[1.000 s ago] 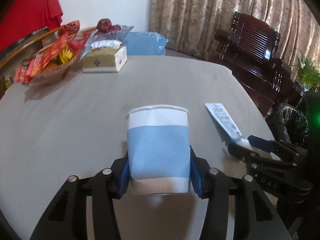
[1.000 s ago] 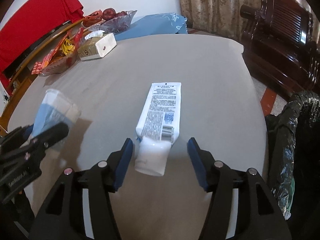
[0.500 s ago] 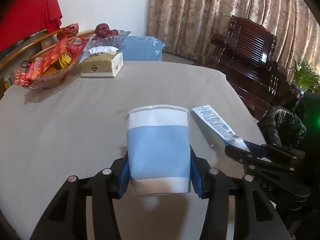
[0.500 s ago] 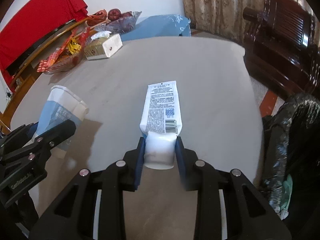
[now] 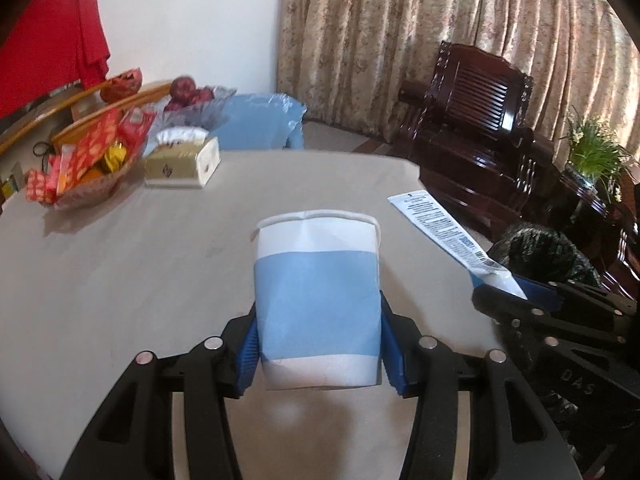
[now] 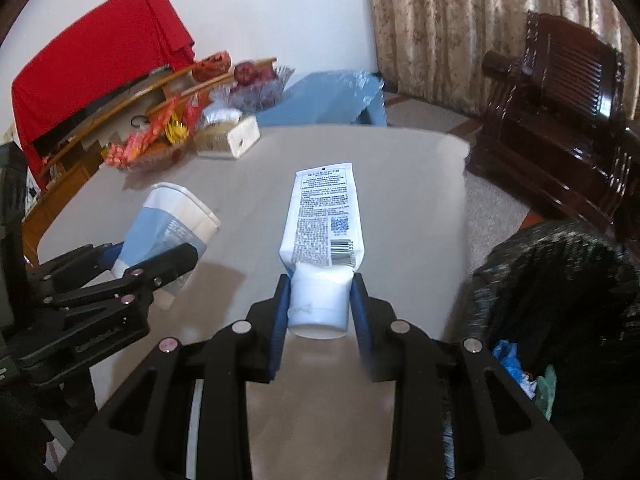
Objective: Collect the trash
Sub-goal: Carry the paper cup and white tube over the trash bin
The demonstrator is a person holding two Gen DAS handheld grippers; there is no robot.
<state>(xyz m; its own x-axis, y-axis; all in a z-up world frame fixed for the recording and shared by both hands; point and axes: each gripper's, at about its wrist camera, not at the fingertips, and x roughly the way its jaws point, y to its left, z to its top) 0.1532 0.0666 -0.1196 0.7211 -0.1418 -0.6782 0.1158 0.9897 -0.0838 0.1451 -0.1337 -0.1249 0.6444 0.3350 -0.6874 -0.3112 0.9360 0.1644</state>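
Observation:
A blue and white paper cup (image 5: 316, 300) hangs above the grey table (image 5: 120, 280), with my left gripper (image 5: 318, 344) shut on its lower half. The same cup (image 6: 168, 232) shows at the left of the right wrist view, tilted in that gripper (image 6: 160, 272). A white printed tube (image 6: 324, 224) is lifted off the table, and my right gripper (image 6: 320, 304) is shut on its white cap end. In the left wrist view the tube (image 5: 440, 228) and the right gripper (image 5: 516, 296) are at the right.
A black trash bag (image 6: 560, 288) with scraps inside stands open off the table's right edge. At the far left are a tissue box (image 5: 182, 162) and a snack basket (image 5: 84, 168). A dark wooden chair (image 5: 476, 136) stands beyond the table.
My right gripper closed on the tube's cap and lifted it off the table. Both grippers have risen, the left one carrying the cup with it.

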